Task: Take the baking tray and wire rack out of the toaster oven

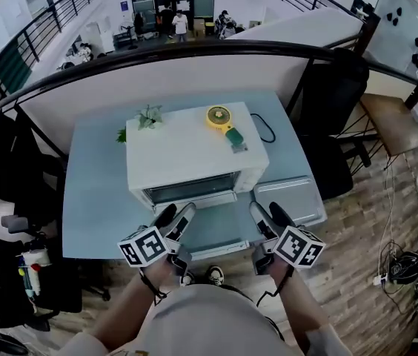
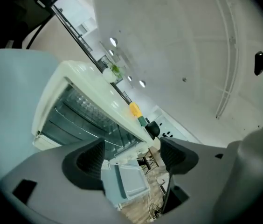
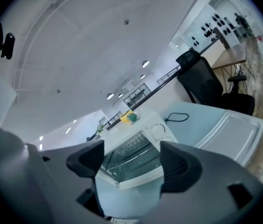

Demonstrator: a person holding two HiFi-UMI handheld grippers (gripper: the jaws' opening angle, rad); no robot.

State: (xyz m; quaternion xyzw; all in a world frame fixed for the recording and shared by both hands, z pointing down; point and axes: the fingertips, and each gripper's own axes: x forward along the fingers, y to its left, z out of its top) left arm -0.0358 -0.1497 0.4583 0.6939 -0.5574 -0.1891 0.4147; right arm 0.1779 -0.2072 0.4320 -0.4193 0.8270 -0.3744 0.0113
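Note:
A white toaster oven [image 1: 194, 154] stands in the middle of the pale blue table [image 1: 94, 191], its glass door [image 1: 190, 189] shut and facing me. Through the glass a wire rack [image 3: 132, 146] shows inside; I cannot make out a baking tray in there. My left gripper [image 1: 177, 213] hovers over the table's front edge, just in front of the door's left half, open and empty. My right gripper [image 1: 267, 210] is level with it before the oven's right corner, also open and empty. Both gripper views look along the jaws at the oven [image 2: 87, 108] [image 3: 136, 153].
A flat pale grey tray [image 1: 292, 197] lies on the table right of the oven. On the oven's top lie a small yellow and green fan [image 1: 222, 121] and a little plant [image 1: 148, 117]. A black cable [image 1: 266, 128] trails behind. Black office chairs [image 1: 327, 117] stand at the right.

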